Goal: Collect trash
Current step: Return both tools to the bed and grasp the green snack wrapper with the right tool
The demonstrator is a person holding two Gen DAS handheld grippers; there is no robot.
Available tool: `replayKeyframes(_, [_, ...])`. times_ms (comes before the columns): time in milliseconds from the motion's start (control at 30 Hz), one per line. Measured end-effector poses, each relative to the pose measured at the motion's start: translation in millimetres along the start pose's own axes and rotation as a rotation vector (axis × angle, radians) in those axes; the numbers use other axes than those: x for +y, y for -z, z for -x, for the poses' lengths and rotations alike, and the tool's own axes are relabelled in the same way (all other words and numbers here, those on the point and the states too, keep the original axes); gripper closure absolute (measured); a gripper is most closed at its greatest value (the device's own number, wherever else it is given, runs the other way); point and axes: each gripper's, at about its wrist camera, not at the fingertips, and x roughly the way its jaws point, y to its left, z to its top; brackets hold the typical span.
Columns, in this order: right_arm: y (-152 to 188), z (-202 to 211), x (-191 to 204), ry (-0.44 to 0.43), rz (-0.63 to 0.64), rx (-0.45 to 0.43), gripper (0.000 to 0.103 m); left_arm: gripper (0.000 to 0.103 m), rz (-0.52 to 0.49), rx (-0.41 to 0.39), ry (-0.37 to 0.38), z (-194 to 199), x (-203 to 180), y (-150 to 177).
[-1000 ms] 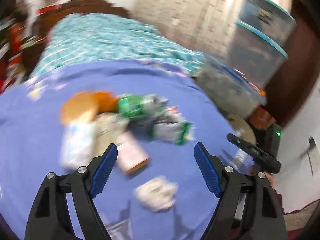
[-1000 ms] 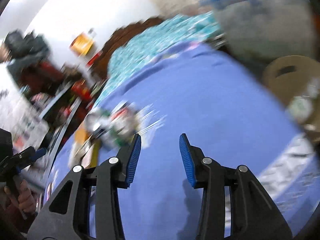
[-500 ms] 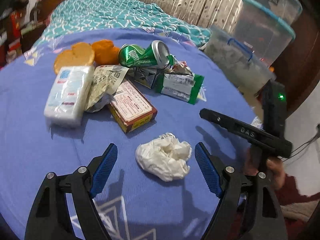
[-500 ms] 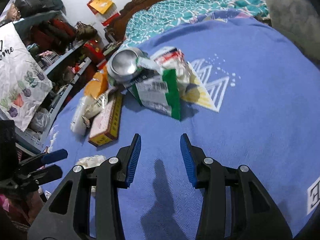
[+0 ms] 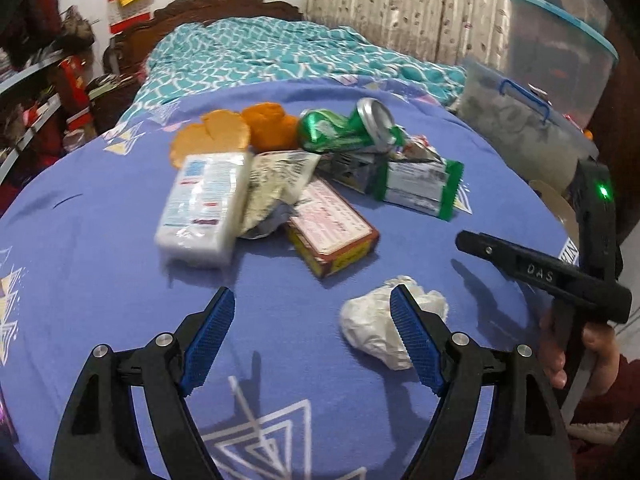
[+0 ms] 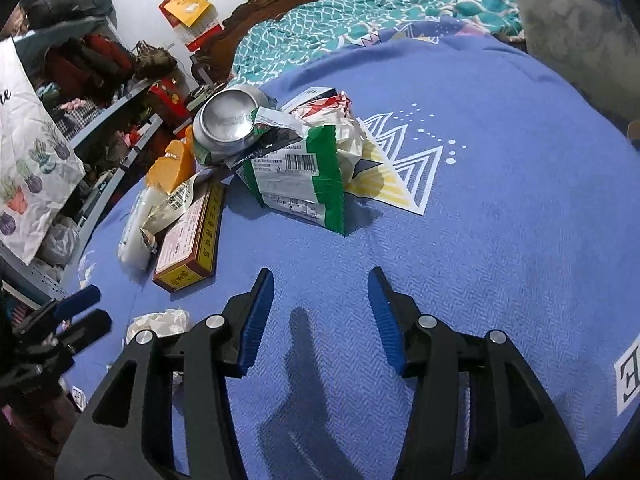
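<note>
Lying beside tissue (image 5: 384,326), box (image 5: 334,232), wrapper (image 5: 420,188), can (image 5: 348,130)

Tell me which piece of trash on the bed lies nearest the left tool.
The crumpled white tissue, alone by the left tool, partly behind its right finger; the other trash is piled farther up the blue bedspread.

A blue bedspread (image 5: 100,216) printed with white triangle outlines covers the bed. At twelve o'clock lies a rumpled teal patterned blanket (image 5: 280,56) against a carved dark wooden headboard (image 5: 224,2). At two o'clock stand clear storage bins (image 5: 556,52) before a pale curtain (image 5: 400,8). At ten o'clock, cluttered shelves (image 6: 100,76) and a hanging orange calendar (image 6: 186,6).
</note>
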Motion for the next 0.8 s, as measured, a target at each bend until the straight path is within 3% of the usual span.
replayKeyframes(467, [2,-2,7,0.046,0.037,0.0,0.047,0.023,0.173,0.056,-0.057,4,48,8])
replayKeyframes(800, [5,-2,11,0.061,0.037,-0.006,0.041,0.023,0.226,0.086,-0.064,1,66,17])
